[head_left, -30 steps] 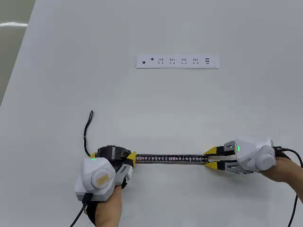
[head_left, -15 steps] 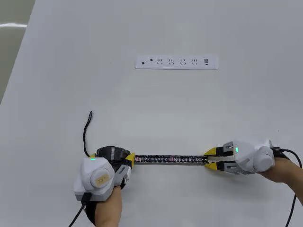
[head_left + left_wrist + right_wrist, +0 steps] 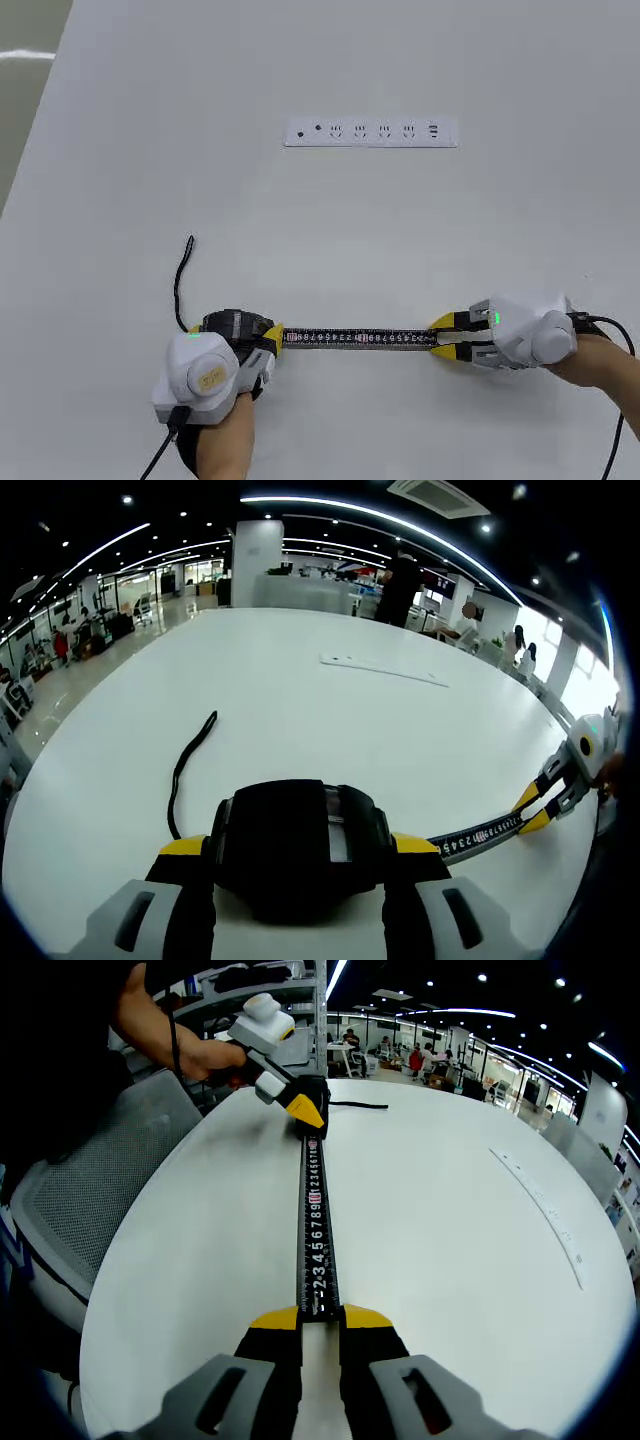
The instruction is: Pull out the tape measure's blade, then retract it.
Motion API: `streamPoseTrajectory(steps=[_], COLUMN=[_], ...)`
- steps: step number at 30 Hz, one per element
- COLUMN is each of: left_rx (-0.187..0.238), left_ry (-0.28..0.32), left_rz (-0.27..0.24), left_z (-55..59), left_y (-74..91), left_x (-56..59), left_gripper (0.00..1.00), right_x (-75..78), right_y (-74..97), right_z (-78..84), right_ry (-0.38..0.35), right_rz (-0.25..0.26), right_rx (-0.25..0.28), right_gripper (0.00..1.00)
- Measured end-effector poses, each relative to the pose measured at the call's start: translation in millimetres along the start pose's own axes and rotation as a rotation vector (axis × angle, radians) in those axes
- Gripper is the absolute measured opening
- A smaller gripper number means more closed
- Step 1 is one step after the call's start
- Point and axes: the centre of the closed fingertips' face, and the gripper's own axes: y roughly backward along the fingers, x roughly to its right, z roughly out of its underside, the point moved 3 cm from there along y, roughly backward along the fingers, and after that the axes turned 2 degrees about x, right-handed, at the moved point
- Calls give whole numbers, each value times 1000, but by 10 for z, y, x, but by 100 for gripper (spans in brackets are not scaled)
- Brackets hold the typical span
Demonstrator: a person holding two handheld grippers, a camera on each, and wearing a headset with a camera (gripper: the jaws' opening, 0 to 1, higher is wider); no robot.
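Head view, nearest: the left gripper (image 3: 270,340), with a hand (image 3: 222,445) behind it, sits low on the white table (image 3: 300,230), close to its near edge and left of the middle.
Left jaws: closed in from both sides on the black tape measure case (image 3: 300,845); the yellow tips touch its flanks and the case rests on the surface.
Right jaws: the right gripper (image 3: 447,337) is almost fully closed, pinching the free end of the blade (image 3: 316,1230) between its yellow tips.
Blade: drawn out straight between the two grippers, numbers up, running roughly along the near edge; whether it touches the surface or lies just above it cannot be told.
Strap: a black wrist strap (image 3: 182,280) trails slack from the case toward the far edge.
Farther off: a white power strip (image 3: 371,132) lies well apart, toward the far edge.
Step in hand: the pull-out, judged to be at or near its full draw.
Next move: the retract. It calls for a firm grip on the case while the right gripper walks the blade end back in line with the case mouth, so the blade feeds in without kinking or snapping home.
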Motion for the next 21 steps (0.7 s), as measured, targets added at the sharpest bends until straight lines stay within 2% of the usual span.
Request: streamPoseTrajectory(steps=[21], left_rx=[-6], left_ry=[13], left_rz=[14], left_z=[-2], left_y=[11], left_x=[-13], left_gripper=[64], right_x=[-38], right_y=[-3], right_z=[-21], right_ry=[-4], right_rz=[14], right_rx=[5], right_gripper=[12])
